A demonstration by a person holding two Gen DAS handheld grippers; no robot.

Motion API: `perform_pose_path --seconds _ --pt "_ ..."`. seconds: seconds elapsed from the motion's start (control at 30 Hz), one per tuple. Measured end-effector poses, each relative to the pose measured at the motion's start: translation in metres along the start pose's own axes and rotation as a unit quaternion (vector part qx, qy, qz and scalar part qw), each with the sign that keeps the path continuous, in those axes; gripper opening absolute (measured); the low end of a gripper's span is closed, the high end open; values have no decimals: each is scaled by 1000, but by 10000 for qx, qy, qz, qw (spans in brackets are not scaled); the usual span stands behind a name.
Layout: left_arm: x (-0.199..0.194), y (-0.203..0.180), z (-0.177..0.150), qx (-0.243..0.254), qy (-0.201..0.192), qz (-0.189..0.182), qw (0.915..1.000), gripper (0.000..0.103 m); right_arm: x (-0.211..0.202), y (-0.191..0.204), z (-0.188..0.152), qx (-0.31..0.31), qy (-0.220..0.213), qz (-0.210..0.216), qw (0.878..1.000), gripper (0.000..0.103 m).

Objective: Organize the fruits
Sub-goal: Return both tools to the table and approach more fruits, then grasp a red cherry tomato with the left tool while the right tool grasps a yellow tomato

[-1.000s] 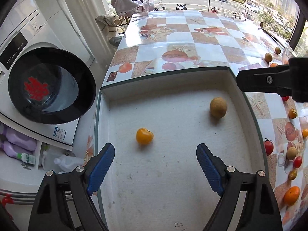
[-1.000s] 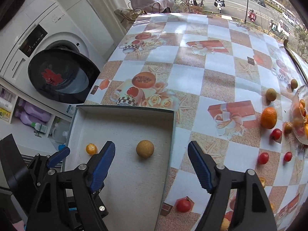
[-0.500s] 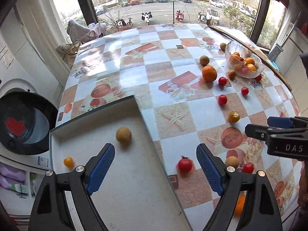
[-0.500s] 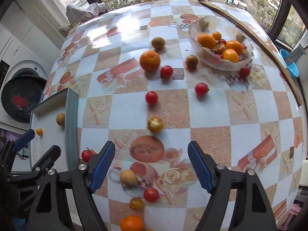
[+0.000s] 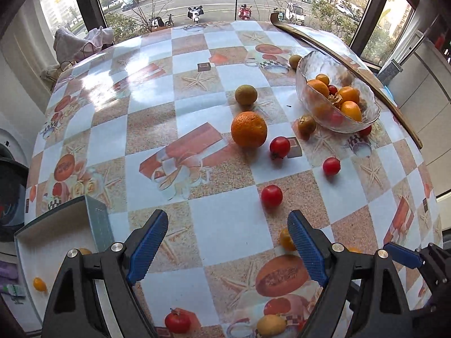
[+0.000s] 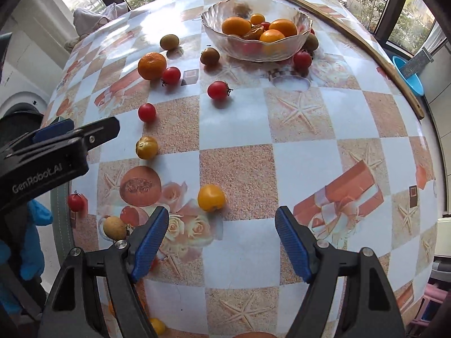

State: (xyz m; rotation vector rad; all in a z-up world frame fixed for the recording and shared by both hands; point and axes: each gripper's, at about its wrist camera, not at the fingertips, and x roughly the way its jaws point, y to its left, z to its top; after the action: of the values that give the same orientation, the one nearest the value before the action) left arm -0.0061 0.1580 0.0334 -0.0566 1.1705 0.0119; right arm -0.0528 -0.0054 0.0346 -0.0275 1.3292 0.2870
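Loose fruits lie on a patterned tablecloth: an orange (image 5: 249, 129) (image 6: 152, 66), red tomatoes (image 5: 271, 195) (image 6: 217, 90), brown fruits (image 5: 246, 94) and a yellow fruit (image 6: 210, 197). A glass bowl (image 5: 315, 107) (image 6: 255, 49) at the far right holds oranges. A grey tray (image 5: 97, 222) at the near left holds a small yellow fruit (image 5: 39, 284). My left gripper (image 5: 227, 250) is open and empty over the table beside the tray. My right gripper (image 6: 222, 243) is open and empty, just short of the yellow fruit. The left gripper's finger (image 6: 74, 138) shows at the left of the right wrist view.
A washing machine (image 5: 11, 194) stands to the left below the table. A long wooden stick (image 6: 346, 32) lies along the far right table edge. Windows stand behind the table. A blue basin (image 6: 406, 74) sits off the right edge.
Both grippers have swung right, away from the tray and toward the scattered fruits and the bowl. Both stayed open and empty.
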Motion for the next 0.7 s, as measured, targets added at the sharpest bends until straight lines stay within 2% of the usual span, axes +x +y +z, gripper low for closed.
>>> perform_pose_path --seconds 0.1,0.2,0.27,0.3,0.37,0.47,0.5,0.57,0.67,0.7 --pt "16 -10 8 17 104 27 9999 88 5 3 2 -49 -23 32 10000 80" --pt "28 -17 12 48 217 15 9998 88 9 5 4 -98 -48 56 9999 75" --pt "33 -21 12 90 271 39 9996 83 11 6 5 -161 -55 41 9998 71" --pt "36 -23 11 104 328 55 9994 73 13 8 6 -174 -40 50 9998 69" --pt "37 -25 13 131 322 72 9994 72 15 12 7 -217 -75 42 9997 68" --pt "37 -28 13 139 318 66 9994 68 16 19 7 -379 -136 10 9992 56" --pt "36 -29 13 153 315 56 9994 64 17 22 7 -446 -153 -2 9989 48" --pt "35 -32 14 204 300 32 9993 55 17 28 5 -624 -173 -64 9979 42" --pt "31 -35 15 257 255 -1 9993 29 19 34 5 -764 -178 -170 9968 28" --pt "31 -34 15 250 256 -21 9994 20 19 34 5 -767 -185 -195 9967 21"
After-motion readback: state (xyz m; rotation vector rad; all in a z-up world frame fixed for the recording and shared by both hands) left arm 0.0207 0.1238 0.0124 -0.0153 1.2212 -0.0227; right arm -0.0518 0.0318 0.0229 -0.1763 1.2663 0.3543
